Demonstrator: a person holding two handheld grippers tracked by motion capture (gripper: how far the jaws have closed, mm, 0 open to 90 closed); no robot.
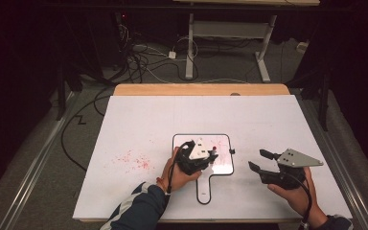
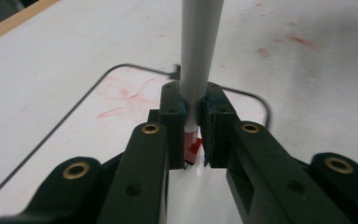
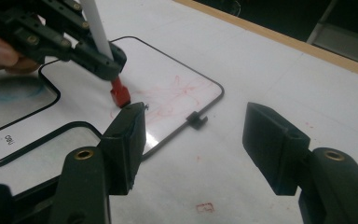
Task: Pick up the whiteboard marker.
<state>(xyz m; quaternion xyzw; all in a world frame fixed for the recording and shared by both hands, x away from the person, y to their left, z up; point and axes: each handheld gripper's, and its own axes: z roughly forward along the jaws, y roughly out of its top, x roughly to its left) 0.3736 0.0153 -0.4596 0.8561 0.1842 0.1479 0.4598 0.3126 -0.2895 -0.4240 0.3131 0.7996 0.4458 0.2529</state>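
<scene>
Left gripper [image 2: 193, 140] clamps the white-barrelled red-tipped marker [image 2: 200, 60] near-upright, tip on the small black-framed handled whiteboard [image 1: 223, 167] (red scribbles there). Right gripper [image 3: 196, 144], jaws parted, empty, hovers beside.

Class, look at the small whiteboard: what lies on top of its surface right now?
Red scribbles mark the whiteboard. The left gripper holds a marker, red end down, over it. Actual contact is hidden by the jaws.
</scene>
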